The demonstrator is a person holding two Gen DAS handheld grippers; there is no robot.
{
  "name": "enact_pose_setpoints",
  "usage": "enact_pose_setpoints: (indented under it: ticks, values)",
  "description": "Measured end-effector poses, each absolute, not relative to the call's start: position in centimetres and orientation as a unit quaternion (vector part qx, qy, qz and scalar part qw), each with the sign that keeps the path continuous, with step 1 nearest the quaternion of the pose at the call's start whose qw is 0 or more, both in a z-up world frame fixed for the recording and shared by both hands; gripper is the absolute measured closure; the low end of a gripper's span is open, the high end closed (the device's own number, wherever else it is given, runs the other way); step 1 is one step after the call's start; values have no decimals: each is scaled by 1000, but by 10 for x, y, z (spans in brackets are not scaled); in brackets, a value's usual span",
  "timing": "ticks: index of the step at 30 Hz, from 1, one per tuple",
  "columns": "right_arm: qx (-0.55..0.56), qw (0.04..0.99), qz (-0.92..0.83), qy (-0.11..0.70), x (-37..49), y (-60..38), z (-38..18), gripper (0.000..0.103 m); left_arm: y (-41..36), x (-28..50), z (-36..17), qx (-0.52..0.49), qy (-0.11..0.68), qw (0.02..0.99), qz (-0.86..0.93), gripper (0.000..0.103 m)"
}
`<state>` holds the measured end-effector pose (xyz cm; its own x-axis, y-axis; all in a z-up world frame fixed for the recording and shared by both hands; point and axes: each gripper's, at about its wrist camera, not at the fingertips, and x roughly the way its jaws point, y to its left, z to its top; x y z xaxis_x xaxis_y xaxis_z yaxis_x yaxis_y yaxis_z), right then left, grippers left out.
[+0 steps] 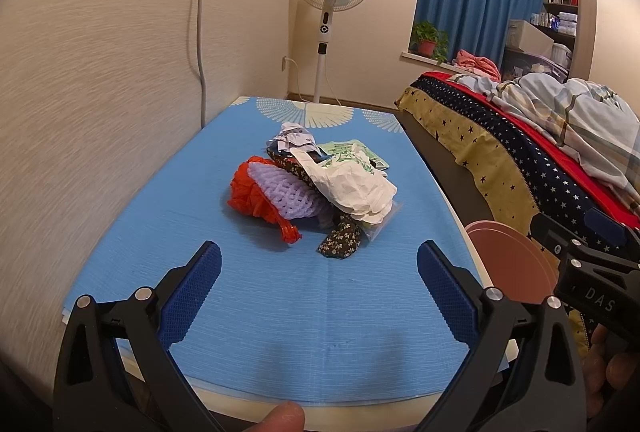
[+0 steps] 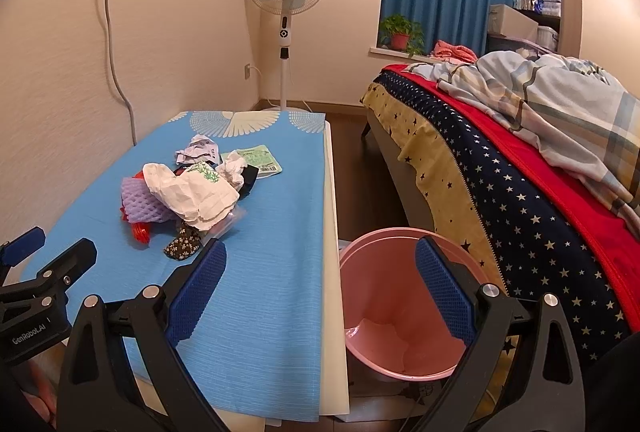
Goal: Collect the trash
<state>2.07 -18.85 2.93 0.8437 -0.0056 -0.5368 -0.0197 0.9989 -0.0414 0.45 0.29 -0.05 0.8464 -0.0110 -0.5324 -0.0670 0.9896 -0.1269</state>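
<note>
Your left gripper (image 1: 320,288) is spread wide and empty, and the trash pile (image 1: 312,188) lies straight ahead of it, mid-cloth on the table (image 1: 160,232), with nothing between. Your right gripper (image 2: 320,288), also wide and empty, hangs nearer the pink bin (image 2: 384,272), right of the table beside the bed (image 2: 520,192).

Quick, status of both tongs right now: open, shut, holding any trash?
Left tongs: open, holding nothing, above the blue mat short of the trash pile.
Right tongs: open, holding nothing, near the pink bin.
</note>
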Motion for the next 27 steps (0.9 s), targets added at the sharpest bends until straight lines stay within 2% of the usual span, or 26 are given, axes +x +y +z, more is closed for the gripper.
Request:
enact_pose_setpoints:
  ticks: [27]
  values:
    - [-24, 960, 4, 277, 20, -188, 31, 10, 1, 4, -1, -68, 276, 959, 15, 8]
